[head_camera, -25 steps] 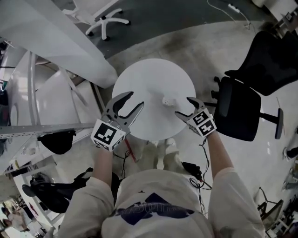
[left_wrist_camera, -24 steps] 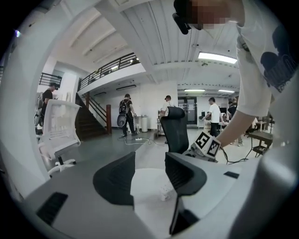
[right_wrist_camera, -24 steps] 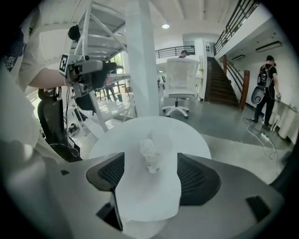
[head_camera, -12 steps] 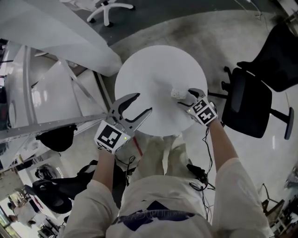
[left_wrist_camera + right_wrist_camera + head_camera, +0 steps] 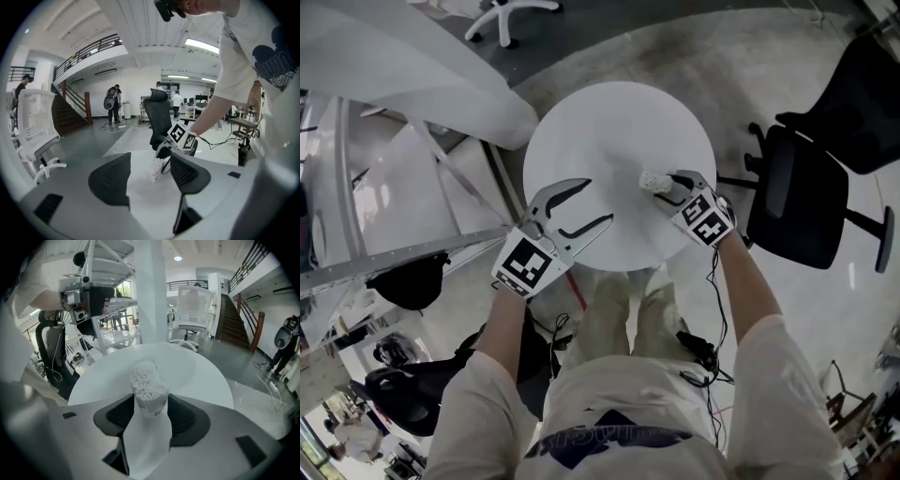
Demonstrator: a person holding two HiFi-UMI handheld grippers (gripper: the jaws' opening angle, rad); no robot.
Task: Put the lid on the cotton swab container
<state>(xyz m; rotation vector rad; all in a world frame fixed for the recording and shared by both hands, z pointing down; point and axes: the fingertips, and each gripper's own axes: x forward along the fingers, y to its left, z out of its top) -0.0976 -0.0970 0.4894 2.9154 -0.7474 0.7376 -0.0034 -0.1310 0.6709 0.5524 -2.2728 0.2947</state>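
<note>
Dim, washed-out indoor scene. Ceiling strip lights (image 5: 201, 45) give soft, even light and faint shadows. The white desk (image 5: 600, 131) glares pale from above. Both gripper views bulge like a fisheye, with black corners. The cotton swab container (image 5: 149, 385) looks sharp, while the right tool (image 5: 150, 408) around it is blurred.

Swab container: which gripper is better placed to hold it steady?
The right gripper: its jaws, just closing, grip the container. The left gripper, jaws just opening on nothing, hangs apart over the table.
</note>
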